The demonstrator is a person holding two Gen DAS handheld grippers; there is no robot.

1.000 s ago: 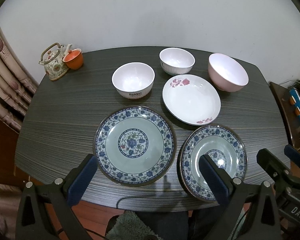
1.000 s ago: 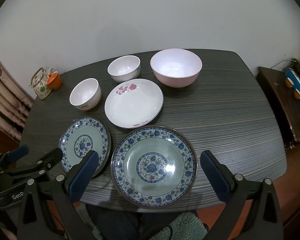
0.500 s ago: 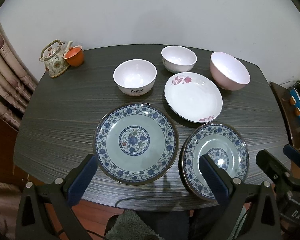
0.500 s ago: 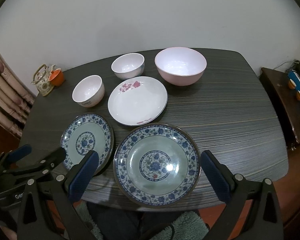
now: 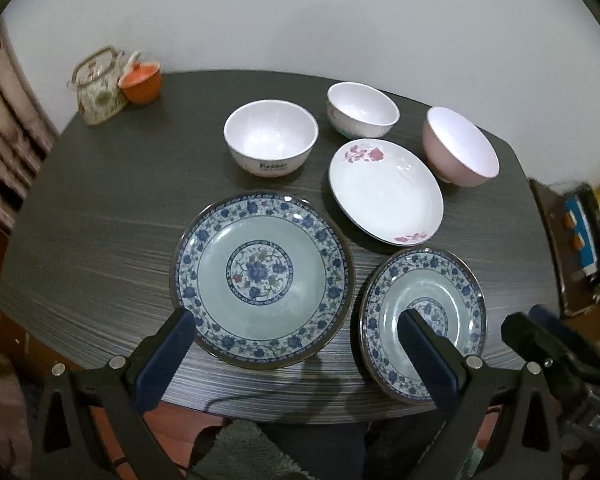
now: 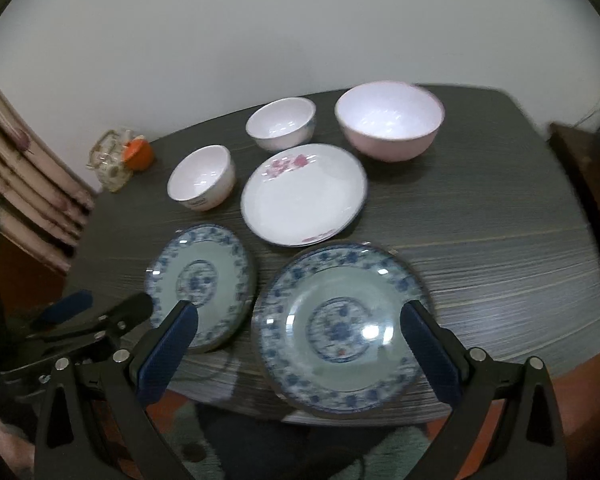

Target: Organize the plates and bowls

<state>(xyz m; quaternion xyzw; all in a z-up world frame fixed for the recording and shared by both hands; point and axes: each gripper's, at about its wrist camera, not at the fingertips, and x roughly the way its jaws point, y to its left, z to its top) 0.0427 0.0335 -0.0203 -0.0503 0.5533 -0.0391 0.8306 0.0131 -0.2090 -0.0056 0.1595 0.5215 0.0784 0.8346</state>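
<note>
The left gripper [image 5: 296,344] hangs above the near edge of the dark table [image 5: 100,248], pointing forward and down, its blue-padded fingers [image 5: 168,354] spread wide with nothing between them; framed in that gap lies one blue-patterned plate [image 5: 262,294], flat on the wood. The right gripper [image 6: 300,340] hovers in the same low, forward-tilted pose, jaws likewise far apart and empty, over the other blue-patterned plate [image 6: 342,334], which sits at the table's near edge and looks smeared by motion blur; each tool shows at the edge of the other's view, the two held side by side and apart.

Beyond the two blue plates, and close behind them, rests a white plate with pink flowers [image 5: 386,190]; further back stand three upright bowls: a white bowl with lettering [image 5: 271,142] to the left, a second white bowl [image 5: 362,110] in the middle, a pink bowl [image 5: 460,146] to the right. At the far left corner a patterned teapot [image 5: 98,88] touches an orange cup [image 5: 141,82].
</note>
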